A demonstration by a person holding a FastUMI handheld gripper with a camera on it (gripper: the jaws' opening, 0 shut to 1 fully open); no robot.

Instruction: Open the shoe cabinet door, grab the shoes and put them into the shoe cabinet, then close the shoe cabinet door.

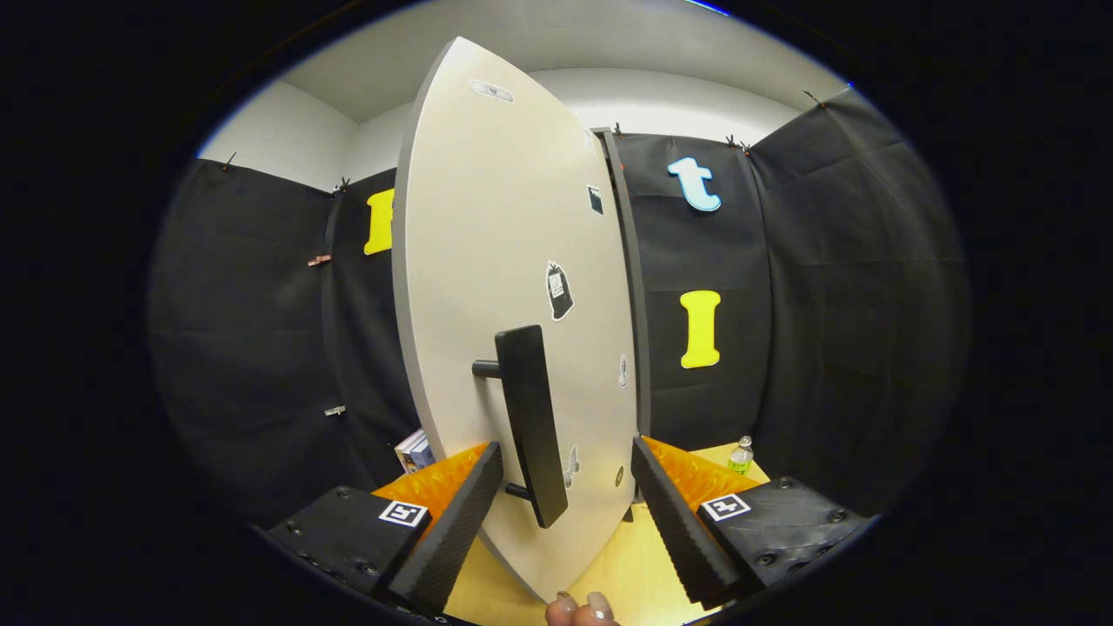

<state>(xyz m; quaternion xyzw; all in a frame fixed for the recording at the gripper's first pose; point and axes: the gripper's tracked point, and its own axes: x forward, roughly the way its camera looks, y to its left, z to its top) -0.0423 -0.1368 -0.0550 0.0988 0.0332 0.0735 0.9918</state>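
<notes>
The shoe cabinet door (504,261) is a pale panel standing upright right in front of me, seen at a slant, with a few small stickers on it. Its dark bar handle (532,426) stands off the panel on two short posts. My gripper (567,474) is open, its two fingers (461,522) spread either side of the handle's lower end, and neither pad touches it. A dark edge strip (628,278) of the cabinet runs up just right of the door. The cabinet's inside is hidden behind the door.
A light wooden tabletop (626,569) lies below the door. A small bottle with a green label (741,456) stands beyond the right finger. A small box (416,452) sits left of the door's foot. Fingertips of a hand (581,609) show under the gripper.
</notes>
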